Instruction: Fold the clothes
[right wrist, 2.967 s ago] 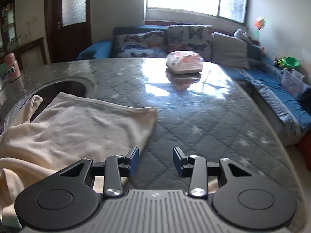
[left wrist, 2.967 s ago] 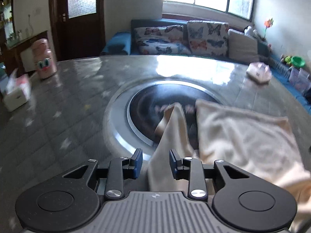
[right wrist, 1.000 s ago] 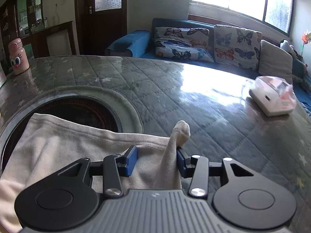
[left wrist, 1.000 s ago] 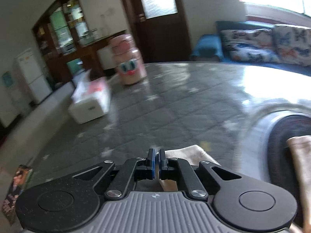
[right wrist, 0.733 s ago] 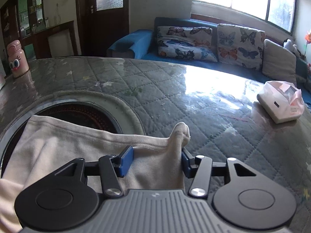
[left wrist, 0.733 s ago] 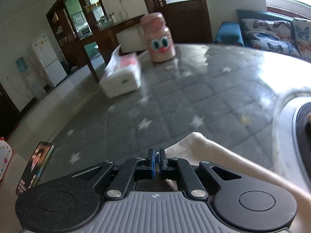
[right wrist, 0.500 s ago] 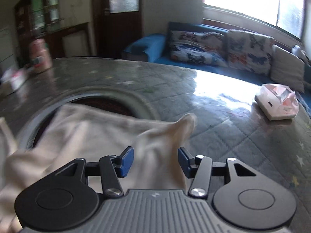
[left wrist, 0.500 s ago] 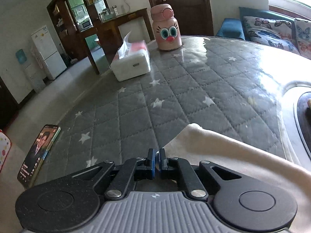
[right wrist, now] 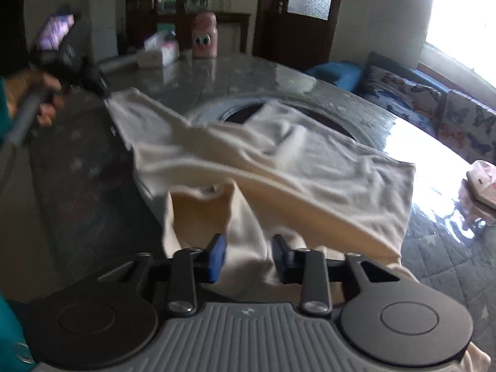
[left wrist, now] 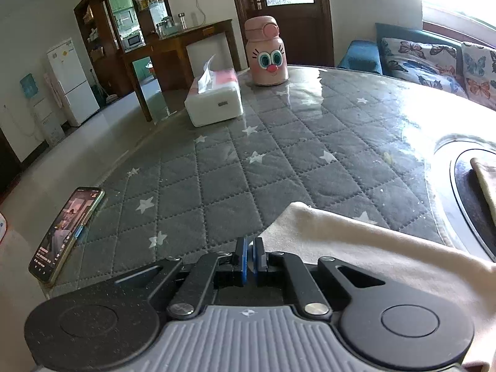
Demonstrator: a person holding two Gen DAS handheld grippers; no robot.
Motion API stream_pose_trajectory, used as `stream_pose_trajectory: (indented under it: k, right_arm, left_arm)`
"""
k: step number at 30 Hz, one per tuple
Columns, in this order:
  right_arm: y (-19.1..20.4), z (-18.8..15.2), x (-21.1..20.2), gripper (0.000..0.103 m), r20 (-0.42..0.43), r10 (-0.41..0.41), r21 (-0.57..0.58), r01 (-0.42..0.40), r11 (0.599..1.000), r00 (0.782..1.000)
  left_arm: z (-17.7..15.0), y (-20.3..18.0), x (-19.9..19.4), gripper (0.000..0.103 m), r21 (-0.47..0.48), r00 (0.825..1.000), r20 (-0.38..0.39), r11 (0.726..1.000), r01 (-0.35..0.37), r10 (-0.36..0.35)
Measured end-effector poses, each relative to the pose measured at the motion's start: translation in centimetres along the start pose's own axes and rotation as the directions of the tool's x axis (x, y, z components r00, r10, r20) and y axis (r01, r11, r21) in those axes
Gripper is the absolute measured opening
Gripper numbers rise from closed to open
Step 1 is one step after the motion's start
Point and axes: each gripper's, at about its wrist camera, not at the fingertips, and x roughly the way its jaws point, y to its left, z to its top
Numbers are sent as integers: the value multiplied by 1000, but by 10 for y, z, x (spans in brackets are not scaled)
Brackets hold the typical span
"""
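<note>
A cream garment [right wrist: 279,167] lies spread over the grey quilted table and its round inset. My left gripper [left wrist: 249,255] is shut on the garment's corner [left wrist: 310,223] near the table's left edge; in the right wrist view the left gripper [right wrist: 102,93] shows at the far left, pulling that corner out. My right gripper [right wrist: 248,257] has its jaws apart with a fold of the cream garment standing between the blue pads [right wrist: 217,255]; the pads do not pinch it.
A phone [left wrist: 66,229] lies at the table's left edge. A white tissue box [left wrist: 214,99] and a pink cartoon bottle [left wrist: 266,54] stand at the far side. Another tissue box [right wrist: 483,183] sits at the right. The dark round inset [left wrist: 471,192] lies mid-table.
My left gripper, shut on the corner, has drawn it left toward the table edge. My right gripper has swung left; the garment now stretches between the two grippers.
</note>
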Motion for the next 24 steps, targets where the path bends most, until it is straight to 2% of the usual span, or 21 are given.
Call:
stream_pose_trajectory:
  k: [2,4,7,13,20,24]
  right_arm:
    - [-1,-3,3,21,-12,-4,27,4,1000,1000]
    - [-1,-7,3,11,-16,4,33,-3,999,1000]
    - [3,-12,-3,5,-14,-18,-8,17,1000,1000]
    - [-2,-16,-32,4,-25,1,-3,-1,1000,1000]
    - [-3,-36,-44,5,-134,62,-20,-65,998,989]
    - [-3,-33,-53,16,-116,81,-50,-88,995,990]
  left_arm:
    - [-1,3,-3,4,0,1000,7,1000,3,-3]
    - [-2,5,-7,4,1,1000,14,1000,7,-7]
    - [-3,8,-11,4,1,1000,22,1000,10,-10]
    - [-11,18,-18,4,3,1000,7,1000,15,-15]
    - [-26,28,-19,4,24,999,-33,1000,10,-10]
    - [-31,36,-20,7,30,999,-41,999,-14,15]
